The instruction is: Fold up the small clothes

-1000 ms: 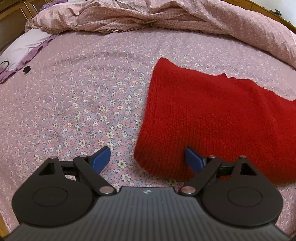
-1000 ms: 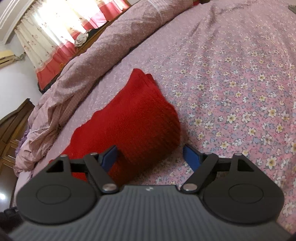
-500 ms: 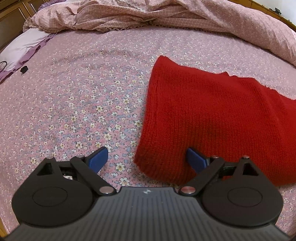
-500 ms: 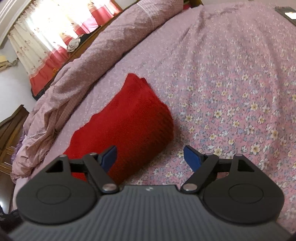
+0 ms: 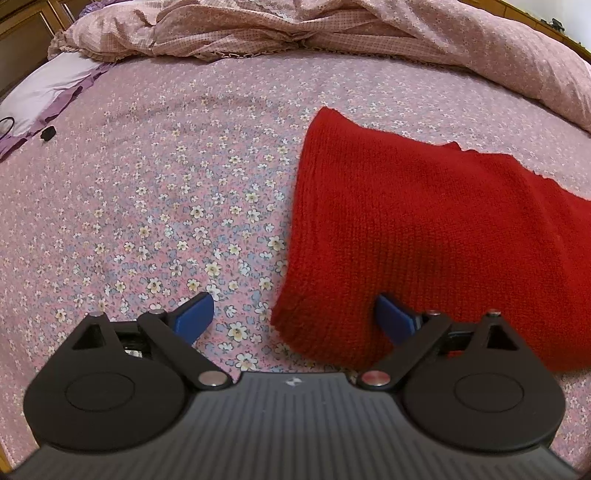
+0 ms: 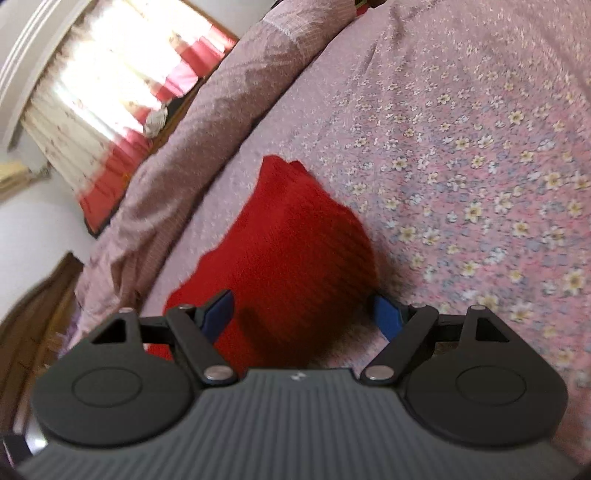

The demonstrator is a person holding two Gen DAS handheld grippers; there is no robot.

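A: Where is the knit (image 5: 424, 229)?

B: The red knit lies folded flat on the bed (image 5: 166, 192), on the pink flowered sheet. A rumpled quilt (image 5: 332, 29) is heaped along the far side, well apart from it.

A: And the left tongs (image 5: 295, 317)?

B: Low over the knit's near left corner. Their jaws have just been opening and now stand wide. The corner sits between them, but neither blue pad presses on it: the left pad (image 5: 194, 315) is over bare sheet, the right pad (image 5: 393, 319) over the red cloth. Whether that pad touches the cloth, I cannot tell.

A: The right tongs (image 6: 304, 314)?

B: Open too. They straddle the knit's (image 6: 288, 258) near end, left pad (image 6: 218, 314) above the cloth, right pad (image 6: 386, 317) at its edge next to the sheet (image 6: 480, 166). Nothing is gripped. That view is tilted and somewhat blurred.

A: Anything else around?

B: A white pillow (image 5: 48, 88) with a purple border at the bed's far left corner, and a small black thing (image 5: 48, 133) just beside it. In the right view, a bright window with red and cream curtains (image 6: 110, 96) beyond the quilt (image 6: 229, 96).
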